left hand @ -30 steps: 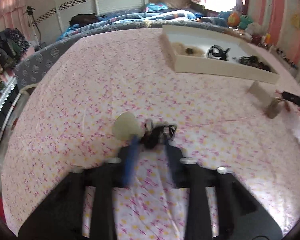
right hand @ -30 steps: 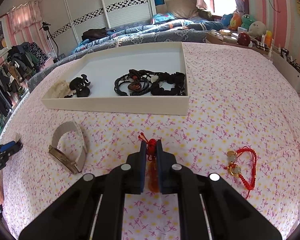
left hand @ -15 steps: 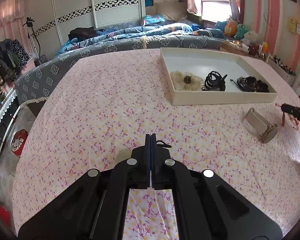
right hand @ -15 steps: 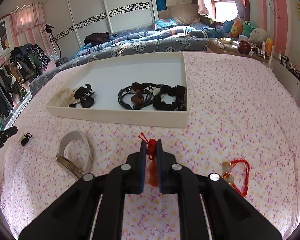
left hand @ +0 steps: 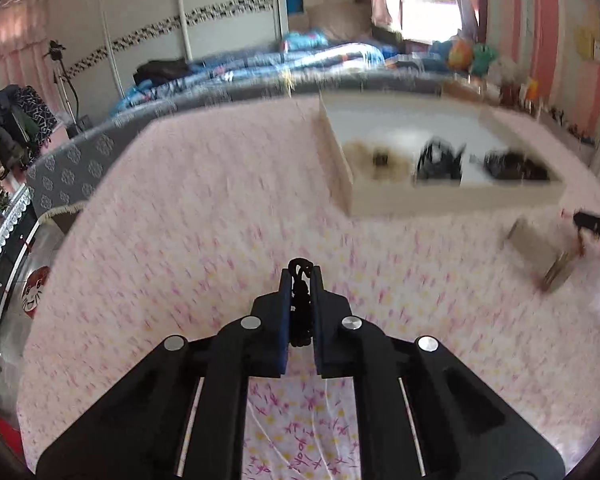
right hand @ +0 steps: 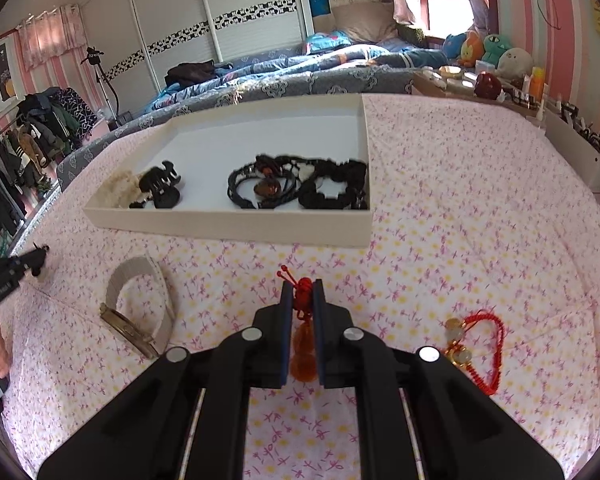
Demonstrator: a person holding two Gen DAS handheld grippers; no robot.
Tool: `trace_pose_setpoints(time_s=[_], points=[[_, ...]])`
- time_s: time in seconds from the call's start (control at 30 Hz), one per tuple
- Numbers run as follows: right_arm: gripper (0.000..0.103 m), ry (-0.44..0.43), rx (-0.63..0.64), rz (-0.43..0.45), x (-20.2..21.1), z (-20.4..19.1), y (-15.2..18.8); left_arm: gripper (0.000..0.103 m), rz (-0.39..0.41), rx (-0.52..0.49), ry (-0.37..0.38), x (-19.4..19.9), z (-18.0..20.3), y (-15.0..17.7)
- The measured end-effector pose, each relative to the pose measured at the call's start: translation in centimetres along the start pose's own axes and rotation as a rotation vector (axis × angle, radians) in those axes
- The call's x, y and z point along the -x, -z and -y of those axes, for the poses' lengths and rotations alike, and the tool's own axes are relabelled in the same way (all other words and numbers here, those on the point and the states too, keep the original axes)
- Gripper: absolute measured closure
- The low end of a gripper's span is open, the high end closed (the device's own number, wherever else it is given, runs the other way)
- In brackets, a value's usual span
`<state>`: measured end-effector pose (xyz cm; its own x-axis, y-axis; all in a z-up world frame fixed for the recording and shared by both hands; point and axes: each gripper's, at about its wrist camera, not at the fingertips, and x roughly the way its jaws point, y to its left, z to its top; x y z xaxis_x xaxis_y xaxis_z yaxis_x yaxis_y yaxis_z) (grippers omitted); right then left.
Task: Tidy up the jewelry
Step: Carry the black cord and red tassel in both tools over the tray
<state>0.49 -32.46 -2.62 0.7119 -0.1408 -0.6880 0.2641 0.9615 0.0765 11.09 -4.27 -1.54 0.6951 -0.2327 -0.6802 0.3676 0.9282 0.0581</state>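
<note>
My left gripper (left hand: 300, 280) is shut on a black cord piece (left hand: 301, 304) and holds it above the bedsheet, short of the white tray (left hand: 452, 198). My right gripper (right hand: 302, 292) is shut on a red knotted cord with an amber pendant (right hand: 303, 354), in front of the tray (right hand: 236, 228). The tray holds a fluffy cream piece (right hand: 116, 192), a black hair claw (right hand: 160, 188) and black cord necklaces (right hand: 300, 188). The left gripper also shows at the left edge of the right wrist view (right hand: 36, 260).
A grey watch band with a metal clasp (right hand: 140, 312) lies on the sheet left of my right gripper. A red cord bracelet with pale beads (right hand: 480, 344) lies to its right. The bed's left edge drops to a clothes rack (right hand: 28, 148).
My left gripper closed on the black cord piece, lifted it off the sheet and is moving toward the tray; the view is blurred. My right gripper holds its red cord nearly still.
</note>
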Motion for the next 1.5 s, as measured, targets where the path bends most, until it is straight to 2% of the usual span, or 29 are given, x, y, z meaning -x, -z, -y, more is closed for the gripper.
trace_pose_setpoints(time_s=[0.27,0.47,0.6,0.77,0.97,1.17,1.3,1.4,1.5], points=[[0.094,-0.029,0.013,0.094,2.5,-0.5,-4.4,0.096,0.130,0.031,0.048,2.3,0.8,-5.4],[0.094,-0.078,0.026,0.177,3.7,-1.9,-8.9,0.096,0.210,0.023,0.123,2.3,5.2,-10.5],[0.094,-0.110,0.060,0.206,2.9,-3.5,-10.6,0.096,0.216,0.054,0.183,0.4,7.2,-12.3],[0.094,-0.157,0.108,0.159,-1.3,-5.7,-10.5,0.096,0.177,0.074,0.232,-4.0,9.1,-11.7],[0.094,-0.180,0.133,0.087,-5.0,-7.1,-8.9,0.096,0.135,0.047,0.237,-7.4,10.1,-9.7],[0.094,-0.211,0.151,0.063,-6.4,-7.8,-8.3,0.096,0.124,0.026,0.304,-8.2,10.9,-8.9],[0.094,-0.212,0.154,0.036,-7.4,-8.1,-7.7,0.095,0.121,-0.008,0.301,-8.5,11.8,-8.5],[0.093,-0.190,0.155,0.040,-7.5,-8.1,-7.6,0.095,0.127,-0.002,0.299,-8.4,12.0,-8.5],[0.092,-0.134,0.165,0.047,-7.8,-7.9,-7.4,0.095,0.135,0.001,0.293,-8.2,11.9,-8.3]])
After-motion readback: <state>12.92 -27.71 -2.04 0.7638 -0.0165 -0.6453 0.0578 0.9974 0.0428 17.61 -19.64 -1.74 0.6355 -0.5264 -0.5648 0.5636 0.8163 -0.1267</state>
